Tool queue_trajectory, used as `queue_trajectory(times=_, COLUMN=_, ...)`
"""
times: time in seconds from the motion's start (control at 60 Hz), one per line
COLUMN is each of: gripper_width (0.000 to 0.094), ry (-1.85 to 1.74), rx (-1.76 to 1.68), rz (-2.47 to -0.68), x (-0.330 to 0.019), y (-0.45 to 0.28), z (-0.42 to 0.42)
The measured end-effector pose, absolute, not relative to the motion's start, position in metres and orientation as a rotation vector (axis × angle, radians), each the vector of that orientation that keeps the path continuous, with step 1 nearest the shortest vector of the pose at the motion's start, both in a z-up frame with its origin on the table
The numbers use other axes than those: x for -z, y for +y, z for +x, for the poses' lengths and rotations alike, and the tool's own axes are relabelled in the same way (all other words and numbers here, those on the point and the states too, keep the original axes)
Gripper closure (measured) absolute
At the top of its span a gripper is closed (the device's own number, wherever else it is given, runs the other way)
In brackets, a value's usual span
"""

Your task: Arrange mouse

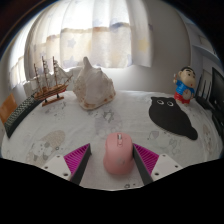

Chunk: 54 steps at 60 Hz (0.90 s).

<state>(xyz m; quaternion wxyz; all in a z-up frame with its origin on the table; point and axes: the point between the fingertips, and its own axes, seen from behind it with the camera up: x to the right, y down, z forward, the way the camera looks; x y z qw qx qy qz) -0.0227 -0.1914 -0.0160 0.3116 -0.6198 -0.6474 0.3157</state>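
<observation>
Gripper view: tool (pixel 113 163) clamps pink mouse (pixel 118 155); no legible writing.

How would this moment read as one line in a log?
gripper: shut on pink mouse | above white table | black cat-shaped mat ahead, empty

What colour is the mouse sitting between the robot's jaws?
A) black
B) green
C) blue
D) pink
D: the rounded pink computer mouse sits on the white marbled table between the gripper jaws. The black thing beyond it is a cat-shaped mouse mat, not the mouse.
</observation>
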Motion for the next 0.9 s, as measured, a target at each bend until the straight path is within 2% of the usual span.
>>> queue_trajectory(times=0.067, gripper_width=0.0080, ry=-1.717, rx=-0.843, rz=-1.623, x=0.016, y=-0.193, z=-0.031)
queue_trajectory(times=0.15, gripper_width=0.0139, ry=-1.727, rx=-0.848, rz=-1.621, x=0.017, y=-0.193, z=-0.035)
queue_trajectory(times=0.2, gripper_width=0.0239, ry=-1.723, rx=-0.846, rz=-1.626, x=0.017, y=-0.191, z=-0.038)
queue_trajectory(times=0.267, gripper_width=0.0441, ry=-1.717, rx=-0.830, rz=-1.627, x=0.016, y=-0.185, z=-0.040)
queue_trajectory(times=0.367, gripper_width=0.0474, ry=-1.738, rx=-0.815, rz=-1.626, x=0.014, y=-0.181, z=-0.042)
queue_trajectory(times=0.45, gripper_width=0.0499, ry=-1.738, rx=-0.841, rz=-1.605, x=-0.009, y=-0.177, z=-0.049)
queue_trajectory(times=0.6, gripper_width=0.0543, ry=-1.690, rx=-0.880, rz=-1.595, x=-0.072, y=-0.146, z=-0.081)
queue_trajectory(times=0.783, gripper_width=0.0555, ry=-1.571, rx=-0.917, rz=-1.583, x=-0.144, y=-0.065, z=-0.144)
queue_trajectory(times=0.833, gripper_width=0.0558, ry=-1.562, rx=-0.905, rz=-1.562, x=-0.145, y=-0.040, z=-0.163)
queue_trajectory(times=0.9, gripper_width=0.0556, ry=-1.557, rx=-0.872, rz=-1.576, x=-0.128, y=-0.007, z=-0.181)
